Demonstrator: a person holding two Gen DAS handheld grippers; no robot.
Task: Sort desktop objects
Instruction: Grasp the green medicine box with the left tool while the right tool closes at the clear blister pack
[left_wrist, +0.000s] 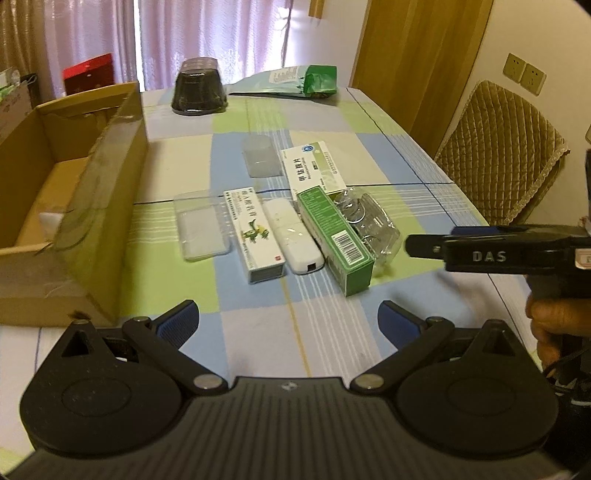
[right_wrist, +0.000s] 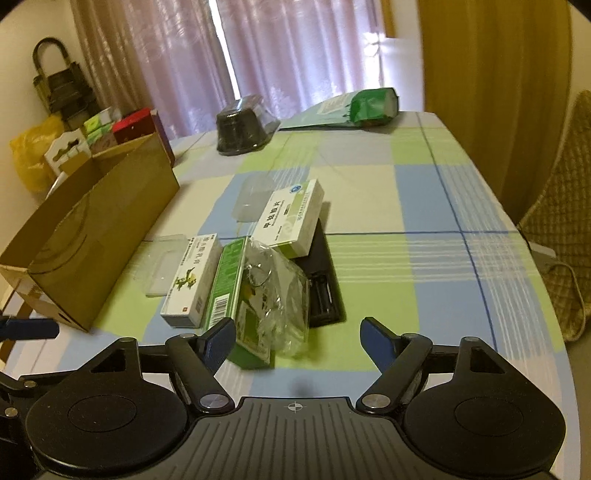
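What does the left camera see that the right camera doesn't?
Only the left view shows the white gadget between the boxes, and a hand holding the right hand-held gripper. Only the right view shows the black remote and yellow bag. Both show the cardboard box, green box and checked cloth.
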